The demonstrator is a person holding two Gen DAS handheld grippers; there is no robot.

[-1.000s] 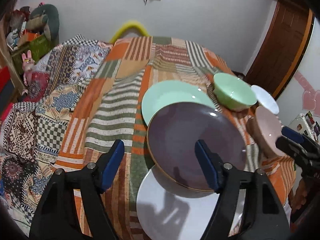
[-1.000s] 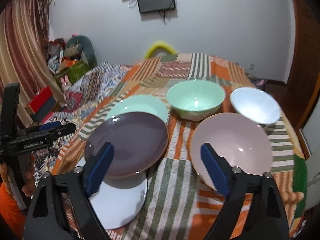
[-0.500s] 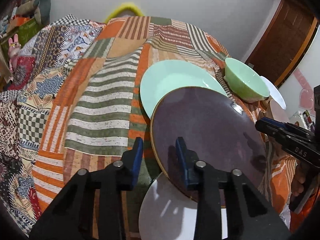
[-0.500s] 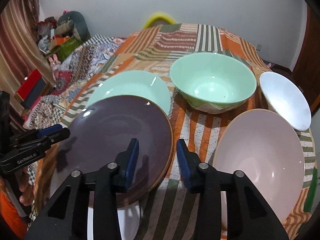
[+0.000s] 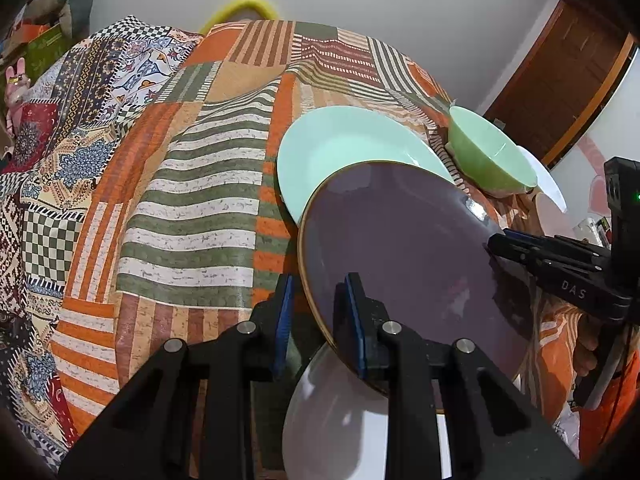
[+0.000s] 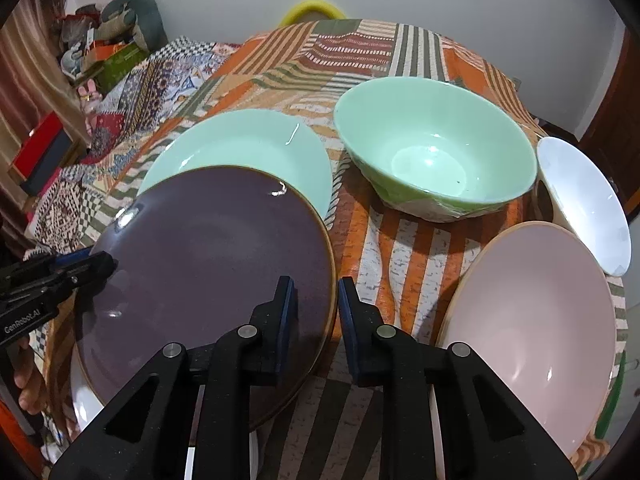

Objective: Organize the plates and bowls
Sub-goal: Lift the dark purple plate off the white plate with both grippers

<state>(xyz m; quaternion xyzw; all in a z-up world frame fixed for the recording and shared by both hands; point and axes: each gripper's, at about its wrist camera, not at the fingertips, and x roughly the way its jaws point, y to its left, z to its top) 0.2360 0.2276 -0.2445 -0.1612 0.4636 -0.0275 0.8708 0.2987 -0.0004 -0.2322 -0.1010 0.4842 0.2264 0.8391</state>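
Three plates and three bowls are counted on the patchwork-covered table (image 6: 400,248). The purple plate (image 6: 208,256), overlapping the green plate (image 6: 248,140) and white plate (image 5: 332,416), is clamped at opposite rims by the left gripper (image 5: 320,312) and right gripper (image 6: 316,312).

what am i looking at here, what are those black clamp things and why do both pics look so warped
No robot here: a person holds a hand-held clamp tool in each hand, with a wide-angle camera on each, hence the warping. One picture looks along the left tongs, the other along the right tongs; each tool also shows at the edge of the other's view. On the patchwork cloth lie a purple plate overlapping a mint plate and a white plate, plus a green bowl, a white bowl and a pink bowl. Both tongs straddle opposite edges of the purple plate, nearly closed; whether they pinch it, I cannot tell.
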